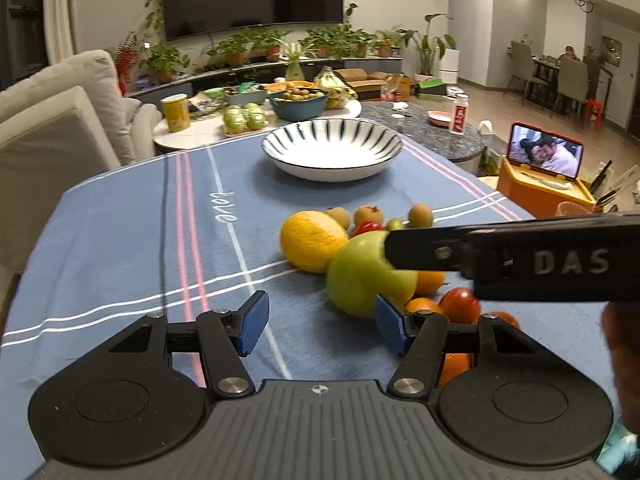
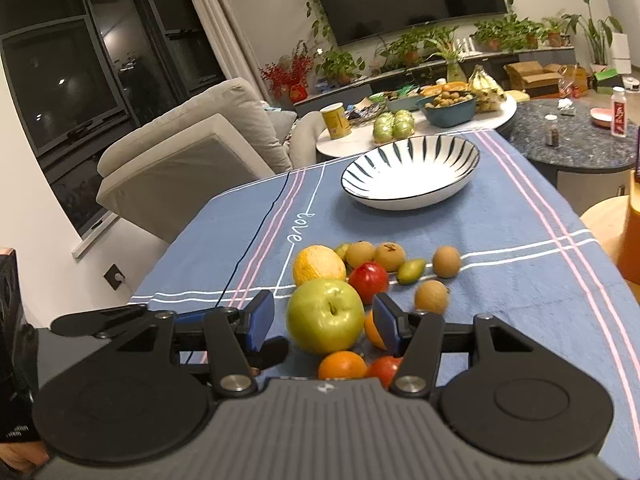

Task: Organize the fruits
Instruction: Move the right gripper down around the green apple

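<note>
Both jaws stand wide open and hold nothing. On the right gripper [image 2: 325, 320] the blue pads flank a green apple [image 2: 325, 316] that rests on the blue tablecloth [image 2: 500, 280]; whether they touch it is unclear. Around the apple lie a yellow fruit [image 2: 319, 265], a red fruit [image 2: 369, 282], oranges [image 2: 342, 365] and small brown fruits [image 2: 446, 261]. Farther off on the cloth sits a striped bowl [image 2: 410, 172]. Beside this pile, the left gripper [image 1: 322, 322] hovers above the cloth.
</note>
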{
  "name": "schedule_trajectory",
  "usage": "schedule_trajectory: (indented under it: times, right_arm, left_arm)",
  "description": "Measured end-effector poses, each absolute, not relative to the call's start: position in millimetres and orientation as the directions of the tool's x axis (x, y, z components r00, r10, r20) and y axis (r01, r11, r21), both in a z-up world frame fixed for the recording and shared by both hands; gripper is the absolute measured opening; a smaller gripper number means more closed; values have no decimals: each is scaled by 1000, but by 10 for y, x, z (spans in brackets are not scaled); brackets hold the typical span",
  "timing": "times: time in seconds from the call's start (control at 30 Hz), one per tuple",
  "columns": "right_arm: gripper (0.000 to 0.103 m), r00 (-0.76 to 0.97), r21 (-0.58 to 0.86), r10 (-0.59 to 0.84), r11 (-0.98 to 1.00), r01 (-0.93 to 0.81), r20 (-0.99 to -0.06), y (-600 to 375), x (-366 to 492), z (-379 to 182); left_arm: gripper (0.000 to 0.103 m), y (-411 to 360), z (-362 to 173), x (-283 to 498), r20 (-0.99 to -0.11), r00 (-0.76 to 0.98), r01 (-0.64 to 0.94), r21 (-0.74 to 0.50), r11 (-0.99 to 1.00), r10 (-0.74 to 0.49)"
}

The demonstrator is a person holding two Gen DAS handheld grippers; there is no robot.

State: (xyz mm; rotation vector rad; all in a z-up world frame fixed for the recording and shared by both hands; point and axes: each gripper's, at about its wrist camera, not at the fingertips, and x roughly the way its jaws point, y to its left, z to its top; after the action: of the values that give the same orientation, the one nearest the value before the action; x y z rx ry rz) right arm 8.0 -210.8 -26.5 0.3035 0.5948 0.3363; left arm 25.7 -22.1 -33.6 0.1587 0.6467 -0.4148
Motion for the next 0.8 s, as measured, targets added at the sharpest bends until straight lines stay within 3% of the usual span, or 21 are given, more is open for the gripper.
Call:
schedule_trajectory:
  times: [0.53,0.8]
  right_arm:
    - [93,720,344,398,910,-231,-568,-2116,268,-369]
    - [93,710,350,398,910,-223,-581,-2116,331,-366]
  left_arm:
    - [58,-315,-385,413,-625,650,497,-81,864,-432]
    - [64,-402,-426,531,-632,619,502,-138,854,-466]
